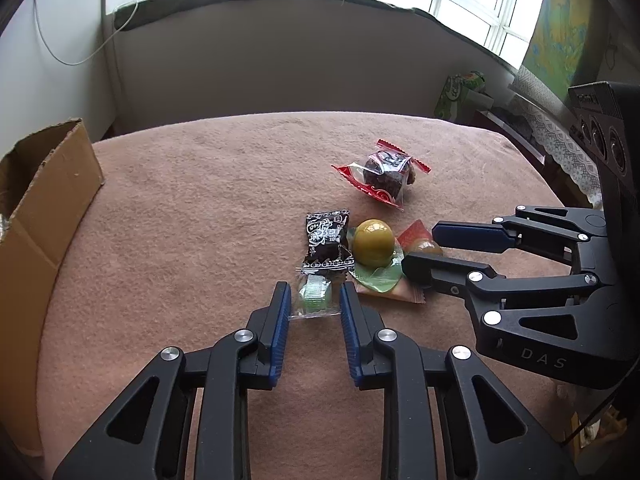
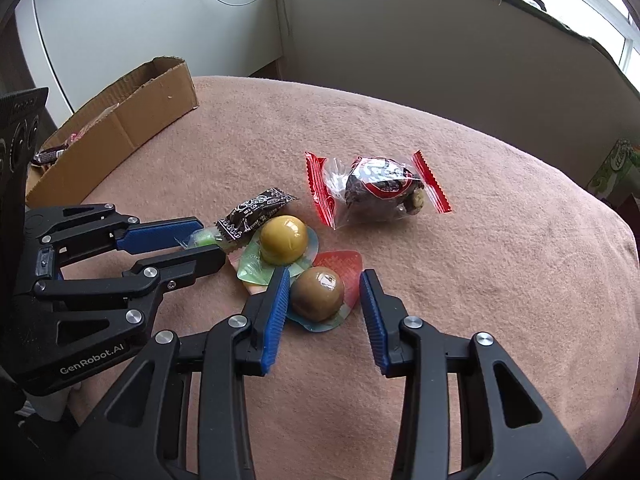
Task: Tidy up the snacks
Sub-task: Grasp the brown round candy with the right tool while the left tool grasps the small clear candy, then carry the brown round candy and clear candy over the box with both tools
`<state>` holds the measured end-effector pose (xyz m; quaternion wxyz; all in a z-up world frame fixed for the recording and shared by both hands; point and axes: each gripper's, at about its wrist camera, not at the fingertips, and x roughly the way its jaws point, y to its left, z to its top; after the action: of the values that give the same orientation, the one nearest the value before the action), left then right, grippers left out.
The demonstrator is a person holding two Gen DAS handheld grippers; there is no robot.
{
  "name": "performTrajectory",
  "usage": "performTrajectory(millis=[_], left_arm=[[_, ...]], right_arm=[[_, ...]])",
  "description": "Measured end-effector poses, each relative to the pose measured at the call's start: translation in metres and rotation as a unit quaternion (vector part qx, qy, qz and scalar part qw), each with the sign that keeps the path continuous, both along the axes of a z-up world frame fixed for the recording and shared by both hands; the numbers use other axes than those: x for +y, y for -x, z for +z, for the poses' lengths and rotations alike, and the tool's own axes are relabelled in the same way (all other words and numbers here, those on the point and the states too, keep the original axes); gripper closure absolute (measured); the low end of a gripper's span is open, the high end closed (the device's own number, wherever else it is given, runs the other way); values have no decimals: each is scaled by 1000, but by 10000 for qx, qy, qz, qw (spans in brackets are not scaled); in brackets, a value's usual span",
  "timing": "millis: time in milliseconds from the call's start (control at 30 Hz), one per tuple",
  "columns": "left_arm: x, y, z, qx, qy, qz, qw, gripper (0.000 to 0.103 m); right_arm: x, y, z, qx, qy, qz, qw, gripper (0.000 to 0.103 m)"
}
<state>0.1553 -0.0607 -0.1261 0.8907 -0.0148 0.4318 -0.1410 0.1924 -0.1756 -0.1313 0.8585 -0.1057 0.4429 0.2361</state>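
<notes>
Several snacks lie on the pink blanket. My left gripper (image 1: pixel 314 294) is open around a green candy in clear wrap (image 1: pixel 315 295), also seen in the right wrist view (image 2: pixel 205 239). My right gripper (image 2: pixel 326 282) is open around a brown jelly cup with a red lid (image 2: pixel 318 293); in the left wrist view it (image 1: pixel 420 246) reaches in from the right over that cup (image 1: pixel 425 245). A yellow jelly cup (image 1: pixel 373 242) (image 2: pixel 283 239), a black candy packet (image 1: pixel 327 240) (image 2: pixel 256 209) and a red-edged clear packet with a dark snack (image 1: pixel 385 175) (image 2: pixel 378 186) lie nearby.
An open cardboard box (image 1: pixel 44 204) (image 2: pixel 120 120) stands at the table's left with a wrapped snack inside (image 2: pixel 48 155). The pink blanket (image 1: pixel 200 208) covers the table. A green carton (image 1: pixel 458 94) sits beyond the far right edge. A wall and window sill run behind.
</notes>
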Motion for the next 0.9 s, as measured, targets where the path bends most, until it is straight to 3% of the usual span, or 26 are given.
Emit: performTrajectory(millis=[133,167,200,900], left_arm=[[3,1,0,0,47,3,10000,80],[4,1,0,-2,47,2,10000,80],[4,2,0,-5,45,2,10000,80],[17,21,16,-212,157,220,9994,80]], right_arm=[[-3,1,0,23,-57,34,10000,67],[-5,1,0,43,-84,45,9999,75],[-5,0,-1,73,-119,64,9999,76],[-25,10,13,-66,-265,-121,9996,76]])
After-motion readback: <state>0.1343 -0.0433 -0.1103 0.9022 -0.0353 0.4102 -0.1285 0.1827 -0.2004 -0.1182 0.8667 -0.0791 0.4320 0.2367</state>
